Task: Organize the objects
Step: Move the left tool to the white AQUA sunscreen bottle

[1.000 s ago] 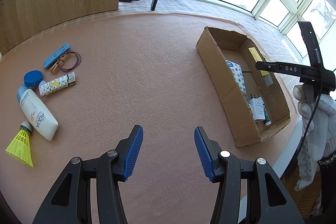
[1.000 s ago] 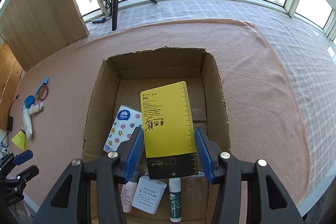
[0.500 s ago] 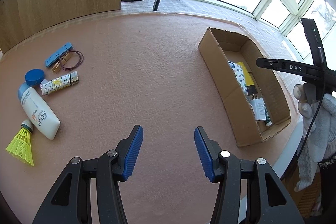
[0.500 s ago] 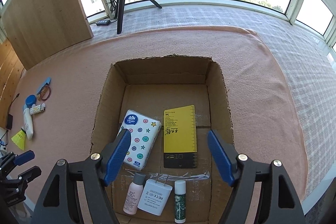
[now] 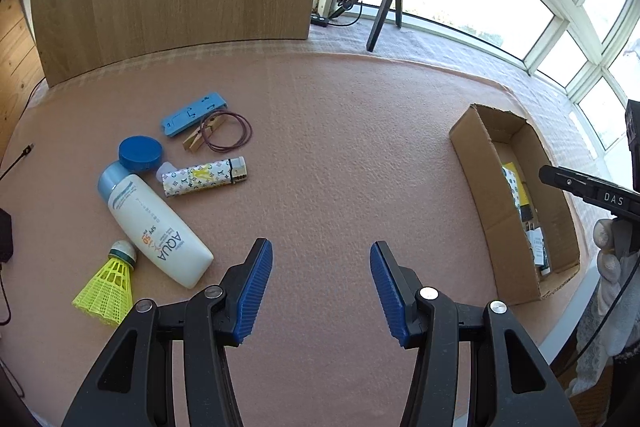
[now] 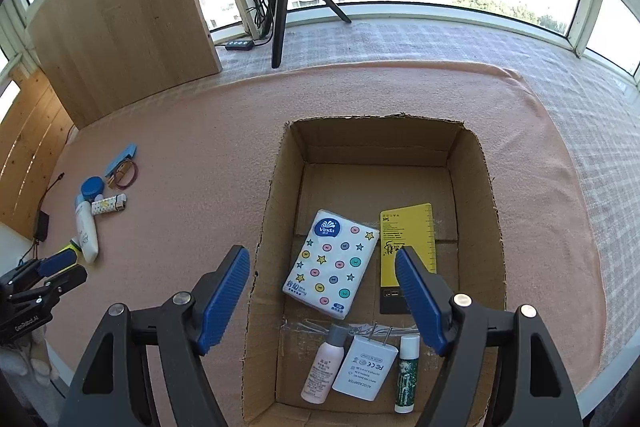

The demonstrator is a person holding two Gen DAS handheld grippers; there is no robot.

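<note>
Both grippers, left (image 5: 321,287) and right (image 6: 322,301), gape empty; the flat yellow card (image 6: 408,243) lies in the corrugated cardboard box (image 6: 476,187).

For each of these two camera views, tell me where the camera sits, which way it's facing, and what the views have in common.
Left wrist: on the left gripper, angled down at the pink cloth, loose items like the sunscreen bottle; own open blue fingers, right gripper.
Right wrist: on the right gripper, jaws just opened, empty, above the cardboard box; left gripper at left edge.
Shared: box, sunscreen bottle, ring-light tripod.
</note>
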